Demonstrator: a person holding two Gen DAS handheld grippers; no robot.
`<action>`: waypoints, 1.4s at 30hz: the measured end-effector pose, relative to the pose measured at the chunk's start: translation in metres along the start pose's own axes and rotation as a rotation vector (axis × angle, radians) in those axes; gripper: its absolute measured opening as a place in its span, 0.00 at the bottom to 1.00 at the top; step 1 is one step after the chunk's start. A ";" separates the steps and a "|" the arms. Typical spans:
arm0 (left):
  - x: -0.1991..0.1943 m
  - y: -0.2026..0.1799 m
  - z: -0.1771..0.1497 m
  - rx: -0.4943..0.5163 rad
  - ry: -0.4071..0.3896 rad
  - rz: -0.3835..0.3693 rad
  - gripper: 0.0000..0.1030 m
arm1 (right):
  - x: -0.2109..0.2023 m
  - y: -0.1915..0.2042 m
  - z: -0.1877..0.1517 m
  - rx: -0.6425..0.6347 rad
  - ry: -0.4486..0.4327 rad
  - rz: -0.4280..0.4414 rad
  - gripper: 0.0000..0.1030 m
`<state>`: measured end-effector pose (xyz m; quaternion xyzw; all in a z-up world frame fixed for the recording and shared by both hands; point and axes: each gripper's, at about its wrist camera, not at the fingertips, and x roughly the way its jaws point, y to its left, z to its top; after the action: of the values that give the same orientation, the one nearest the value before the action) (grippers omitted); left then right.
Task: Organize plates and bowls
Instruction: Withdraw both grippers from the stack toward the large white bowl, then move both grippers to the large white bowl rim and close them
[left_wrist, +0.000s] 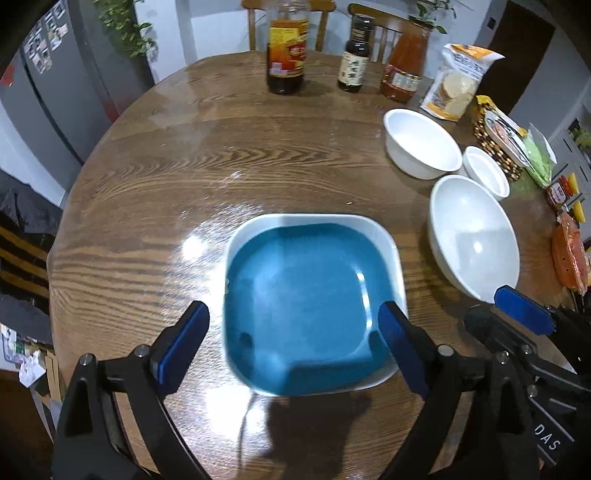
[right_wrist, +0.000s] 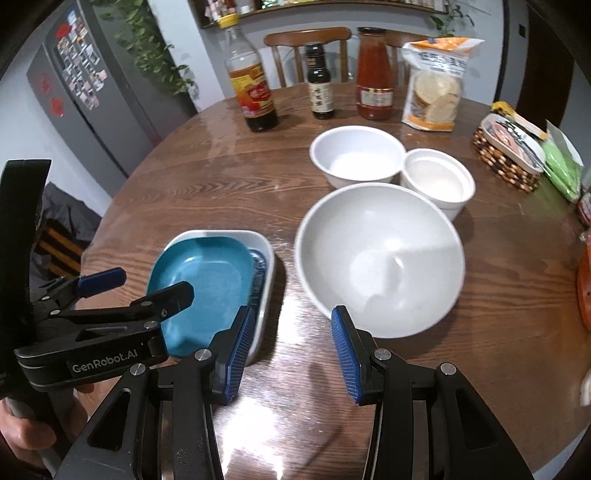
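Blue plate (left_wrist: 299, 306) sits in the white dish (left_wrist: 384, 236); left tongs (left_wrist: 295, 332) spread wide, right tongs (right_wrist: 291, 343) half-spread, both empty.

You are working at a round wooden table (right_wrist: 229, 192) with a strong grain and a glossy top; overhead light glares off it in bright patches near you. Behind its far edge stand two wooden chairs (right_wrist: 307, 40) with slatted backs. To your left is a grey refrigerator (right_wrist: 92, 110) with photos and red decorations on its door. A trailing green plant (right_wrist: 147, 44) hangs beside it against a pale wall. High on the far wall, a wooden shelf (right_wrist: 295, 7) carries small jars. At far right you have a dark doorway (left_wrist: 517, 51). Low on the left, dark fabric lies over striped furniture, too dim to identify.
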<state>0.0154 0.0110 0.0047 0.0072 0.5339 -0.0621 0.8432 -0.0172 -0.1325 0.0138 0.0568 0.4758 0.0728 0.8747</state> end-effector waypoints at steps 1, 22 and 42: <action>0.000 -0.004 0.001 0.007 -0.001 -0.005 0.91 | -0.001 -0.004 0.000 0.007 -0.002 -0.005 0.43; 0.002 -0.079 0.023 0.086 -0.042 -0.072 0.91 | -0.019 -0.065 -0.003 0.083 -0.028 -0.056 0.43; 0.030 -0.101 0.032 0.103 -0.004 0.001 0.90 | -0.003 -0.103 0.004 0.121 -0.002 -0.062 0.43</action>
<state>0.0459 -0.0948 -0.0030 0.0511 0.5282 -0.0890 0.8429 -0.0075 -0.2341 0.0013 0.0949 0.4798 0.0166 0.8721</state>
